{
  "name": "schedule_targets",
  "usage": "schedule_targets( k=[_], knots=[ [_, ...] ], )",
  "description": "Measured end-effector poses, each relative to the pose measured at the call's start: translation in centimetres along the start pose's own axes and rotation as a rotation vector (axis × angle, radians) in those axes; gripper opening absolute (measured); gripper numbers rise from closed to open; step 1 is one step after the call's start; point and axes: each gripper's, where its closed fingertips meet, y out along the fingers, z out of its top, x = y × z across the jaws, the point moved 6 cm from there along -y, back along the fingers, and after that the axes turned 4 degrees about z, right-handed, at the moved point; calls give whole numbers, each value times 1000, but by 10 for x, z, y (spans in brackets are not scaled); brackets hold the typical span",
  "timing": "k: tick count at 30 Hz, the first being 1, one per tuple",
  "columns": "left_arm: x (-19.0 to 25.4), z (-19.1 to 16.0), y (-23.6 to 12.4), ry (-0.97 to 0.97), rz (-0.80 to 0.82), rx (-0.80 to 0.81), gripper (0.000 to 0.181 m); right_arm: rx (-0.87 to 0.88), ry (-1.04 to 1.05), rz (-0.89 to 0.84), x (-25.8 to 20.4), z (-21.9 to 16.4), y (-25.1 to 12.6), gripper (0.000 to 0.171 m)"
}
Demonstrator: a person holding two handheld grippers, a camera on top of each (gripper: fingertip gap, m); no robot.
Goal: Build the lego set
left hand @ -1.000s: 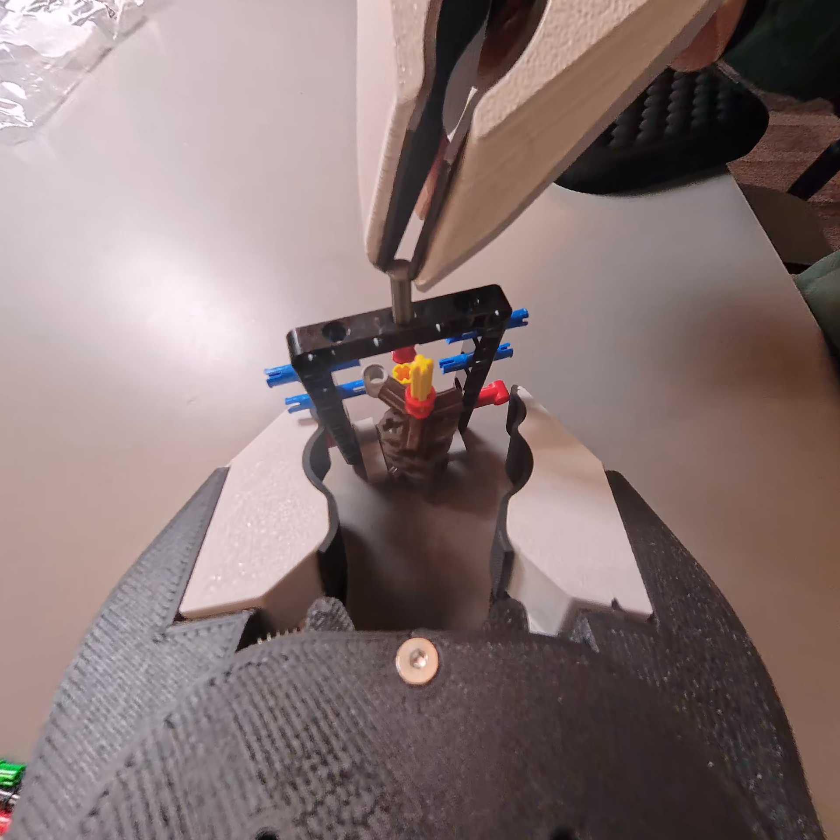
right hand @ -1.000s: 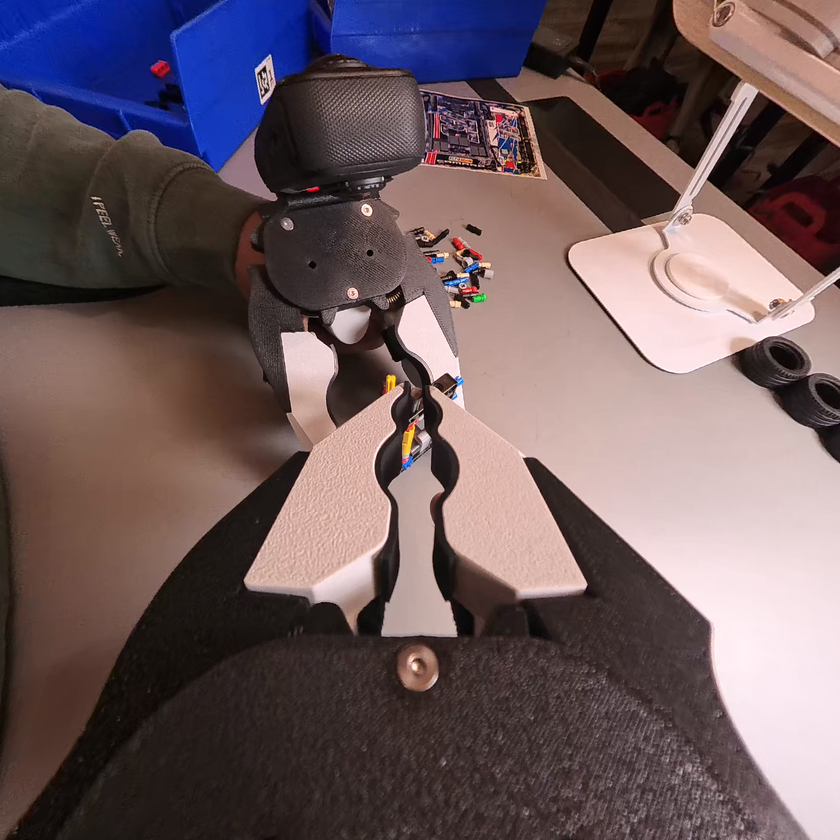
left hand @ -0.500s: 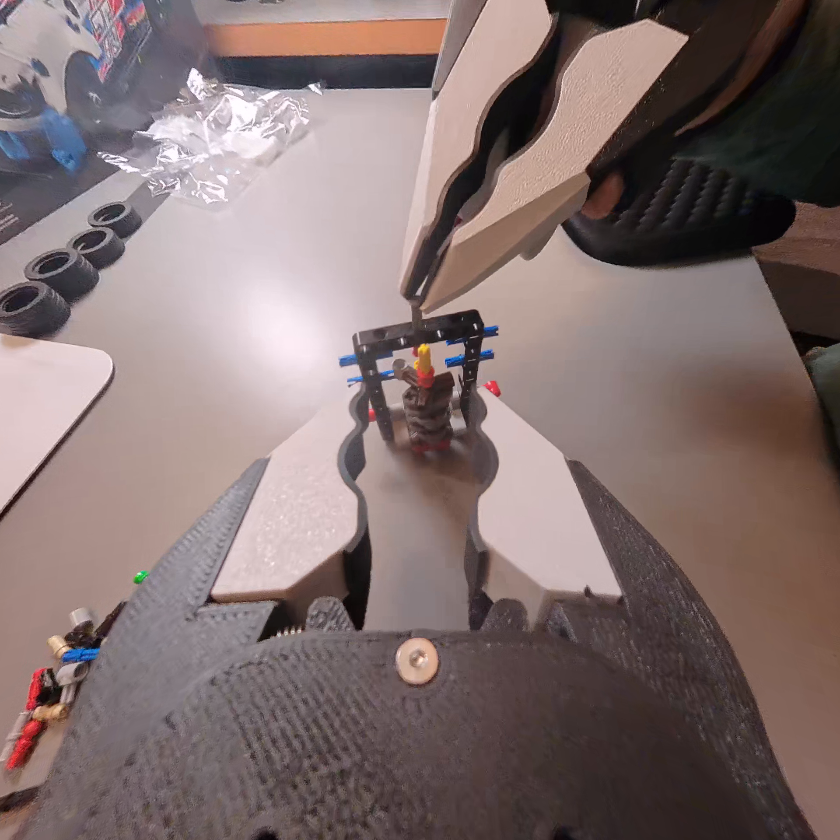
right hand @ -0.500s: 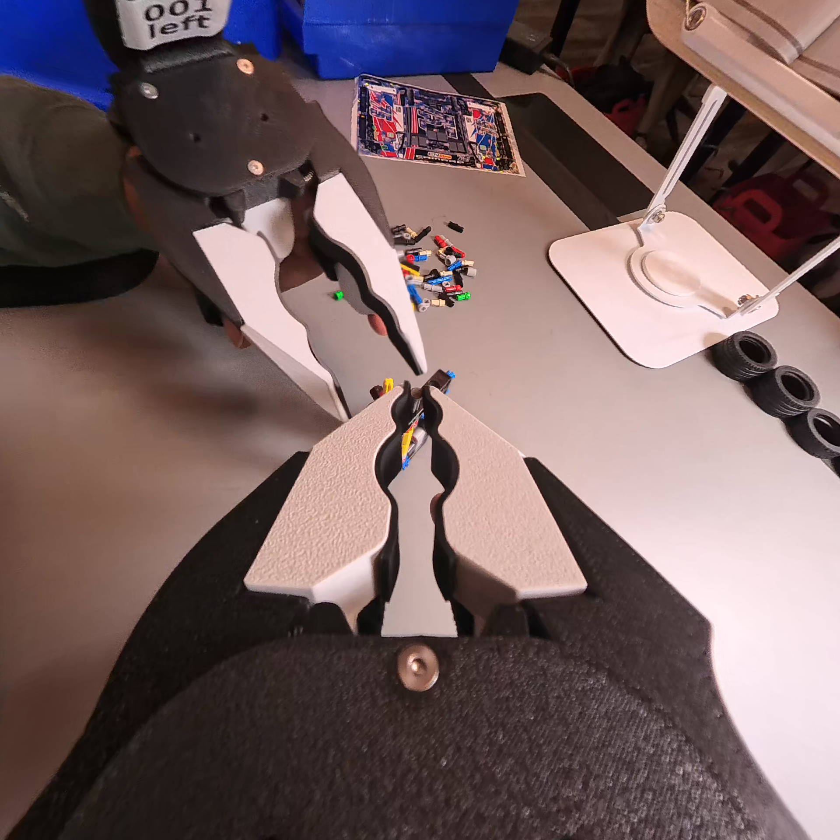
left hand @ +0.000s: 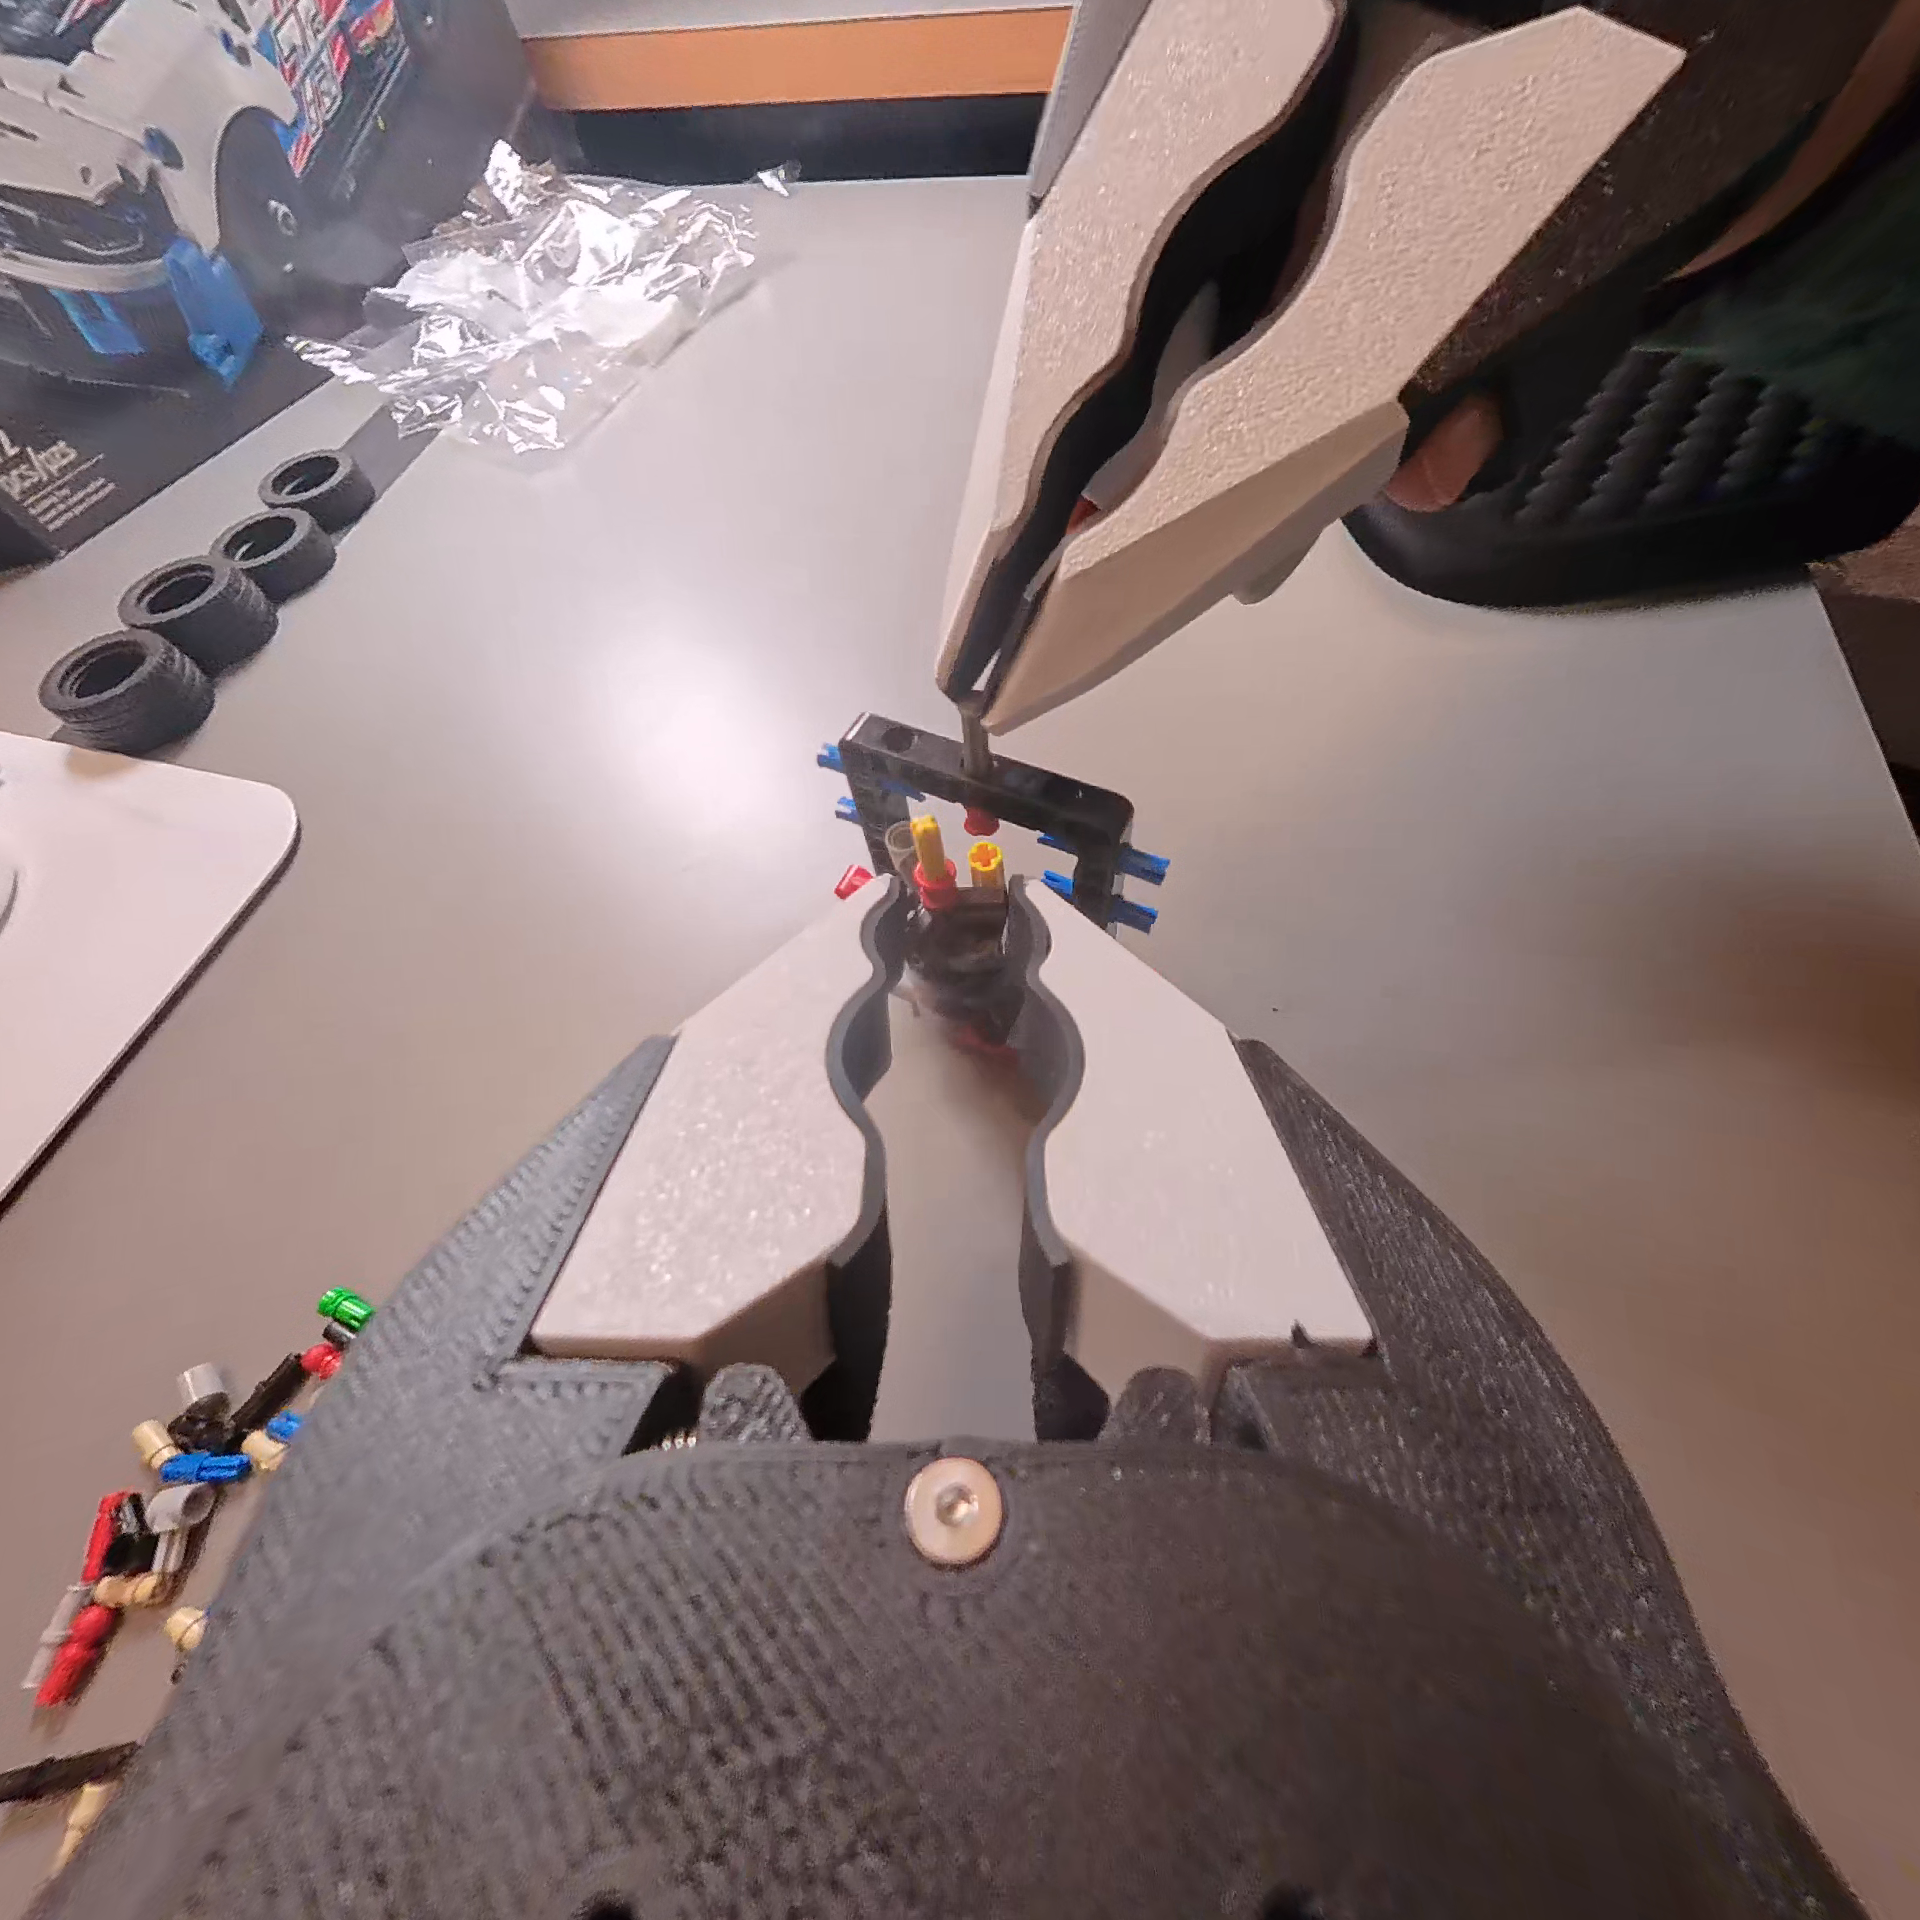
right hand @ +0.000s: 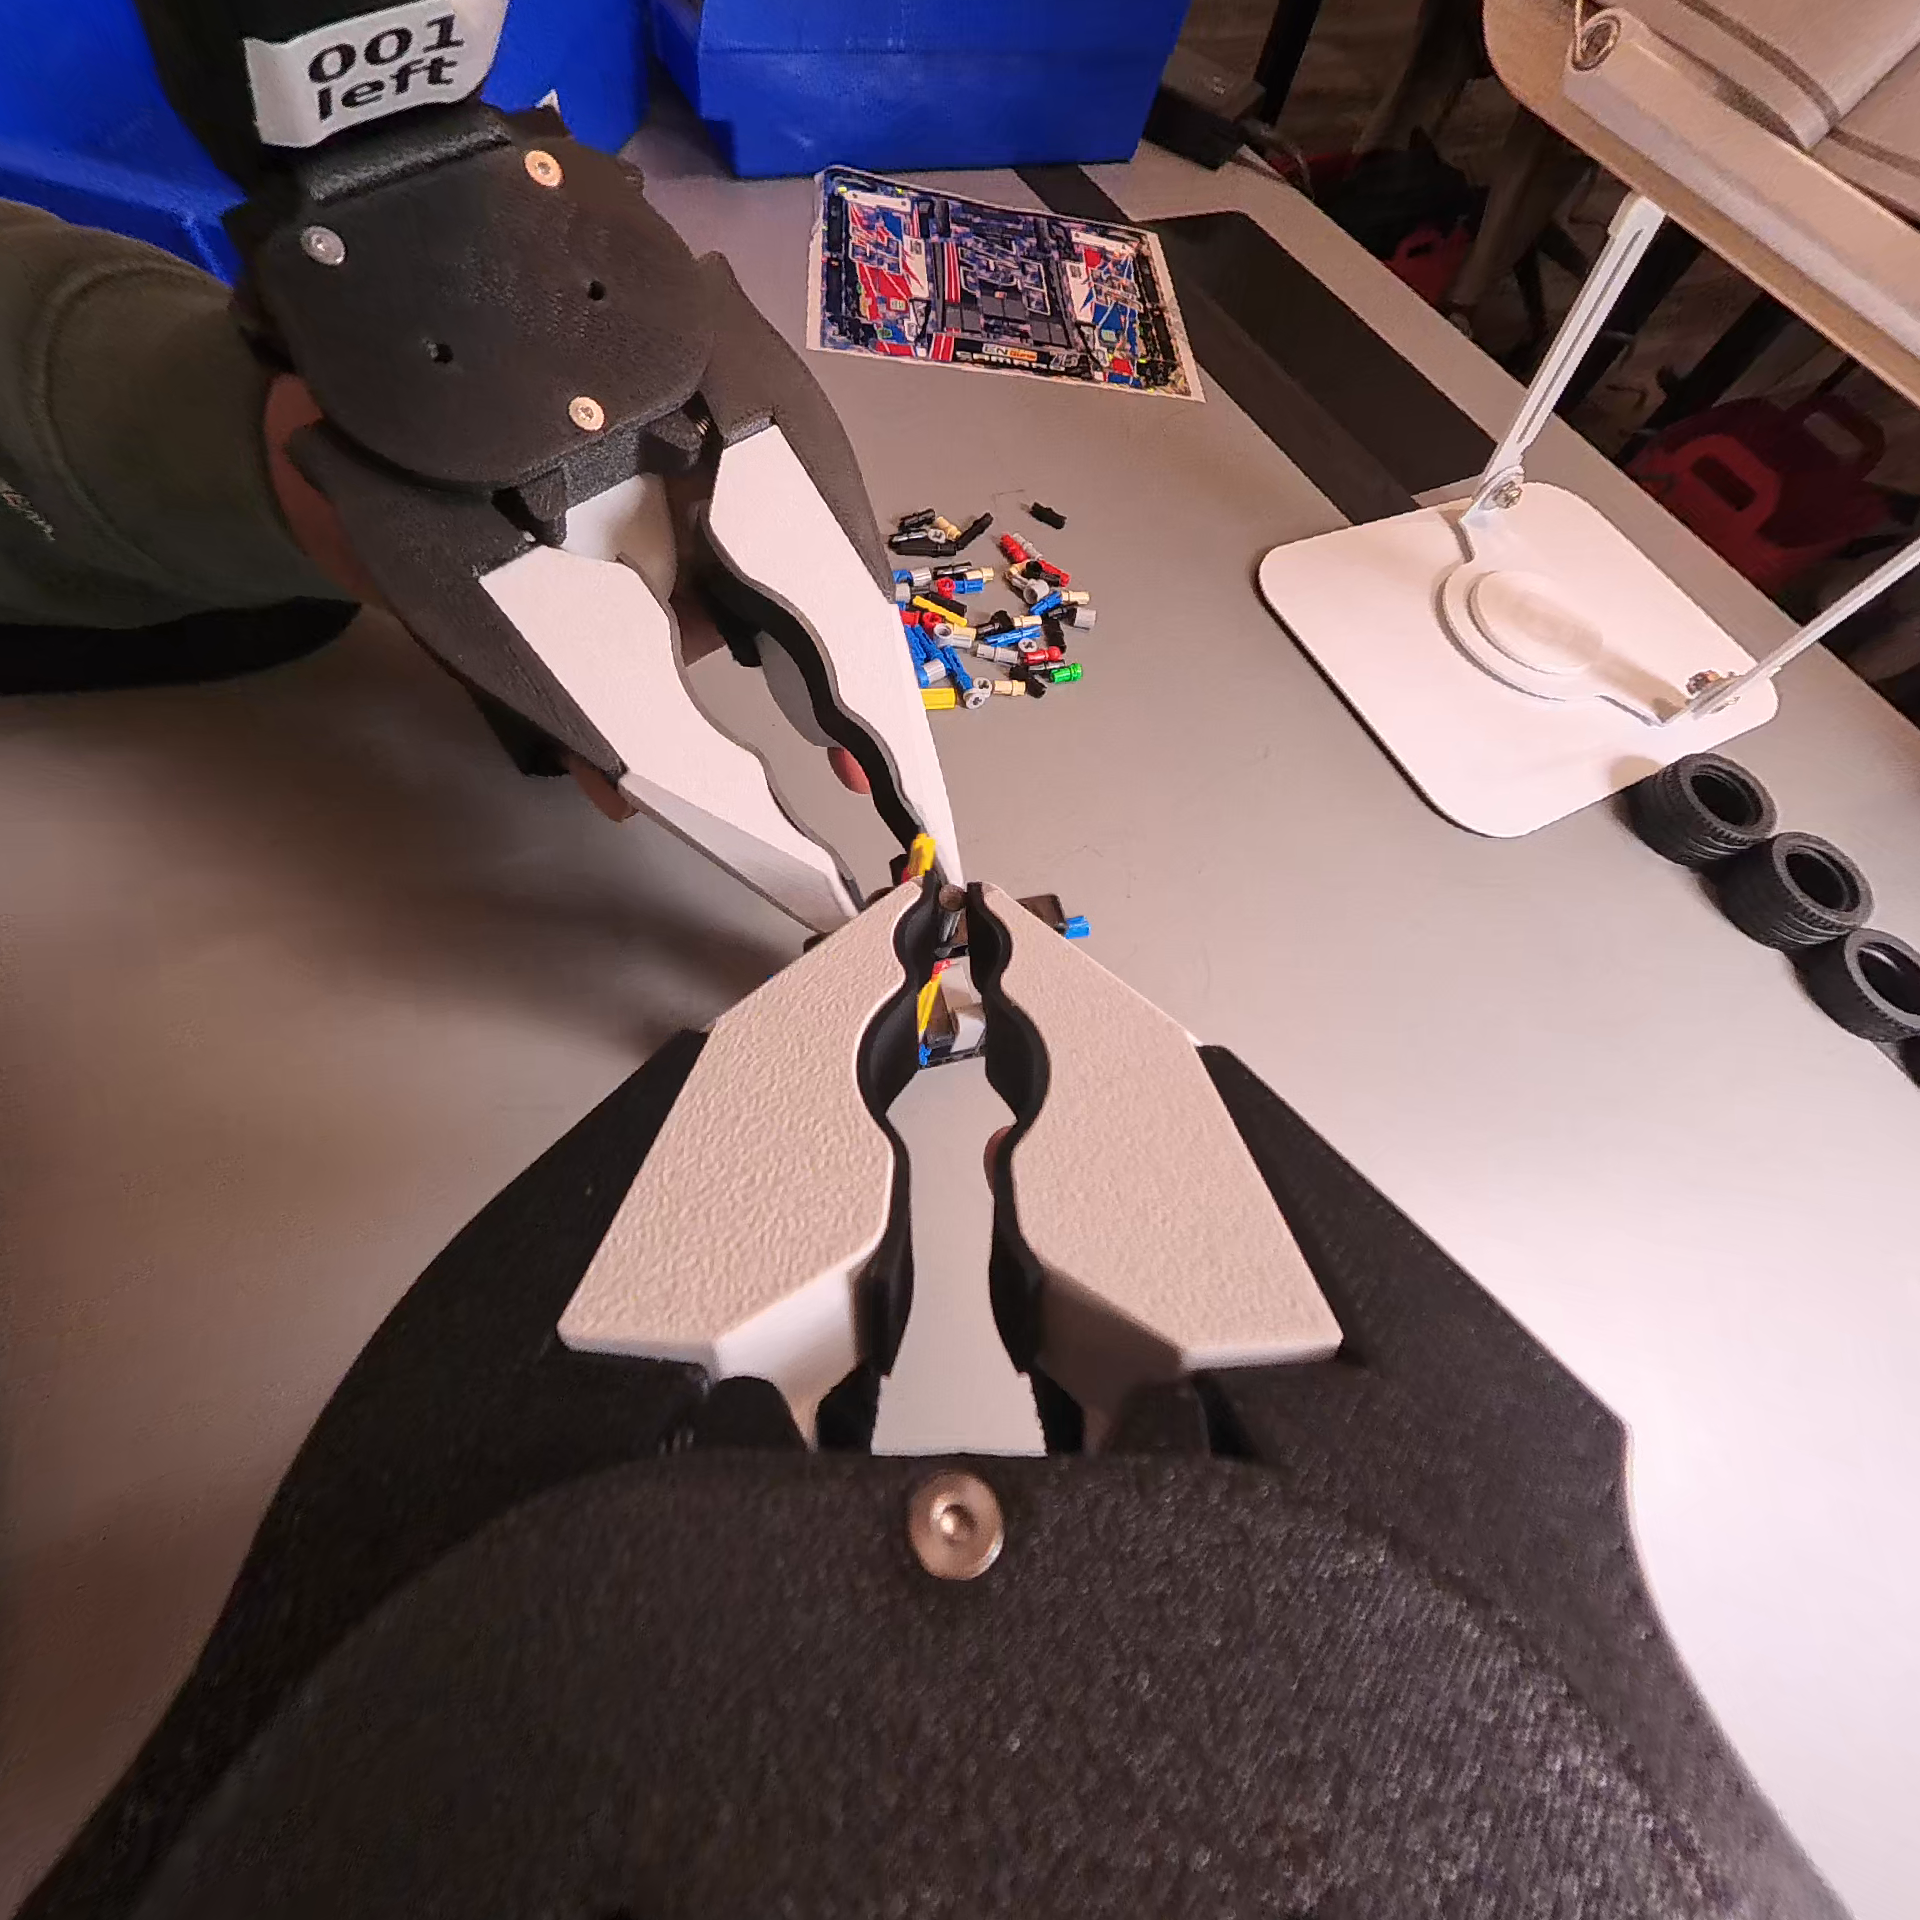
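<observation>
The lego assembly (left hand: 987, 790) is a black frame with blue pins around a brown gear core with yellow axles. It stands on the grey table. My left gripper (left hand: 958, 899) is closed in on the brown core from the near side. My right gripper (left hand: 977, 712) comes down from the upper right, shut on a dark grey pin (left hand: 974, 740) that sits in the frame's top beam. In the right wrist view my right gripper (right hand: 945, 896) hides most of the assembly (right hand: 951, 1023). The left gripper (right hand: 894, 883) meets it from the upper left.
Loose small pieces (left hand: 187, 1455) lie at the near left; they also show in the right wrist view (right hand: 987, 613). Black tyres (left hand: 197, 603), a white lamp base (right hand: 1507, 665), crumpled plastic bags (left hand: 540, 301), the set's box (left hand: 156, 208), a printed sheet (right hand: 997, 281) and blue bins (right hand: 914, 73) ring the table. My left and right fingertips are right by each other.
My left gripper drew back from the assembly, then narrowed its jaws around the brown core. The frame now stands turned at an angle. My right gripper kept hold of the pin throughout.
</observation>
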Motion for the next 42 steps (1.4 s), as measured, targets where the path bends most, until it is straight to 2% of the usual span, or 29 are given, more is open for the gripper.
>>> schedule_targets(
  k=[6, 12, 20, 33, 35, 38, 40, 42],
  knots=[
    [6, -1, -5, 107, -87, 24, 16, 5, -20, 37, -2, 0, 0, 3],
    [3, -2, -7, 136, -214, 25, 16, -12, -65, 125, -3, 1, -2, 3],
    [5, -2, -8, 194, -339, 23, 15, -31, -104, 161, -8, 1, -4, 3],
    [12, -4, -12, 175, -498, 59, 16, -22, -199, 231, -22, 0, -9, 3],
    [12, -4, -11, 159, -478, 59, 16, -24, -222, 224, -23, 0, -10, 2],
    [14, -4, -13, 140, -429, 45, 34, -30, -233, 220, -24, -1, -12, 3],
    [15, -4, -15, 133, -357, 40, 44, -28, -235, 213, -25, -1, -13, 3],
    [17, -2, -18, 96, -259, 60, 44, -28, -233, 199, -25, -2, -13, 3]
  ],
)
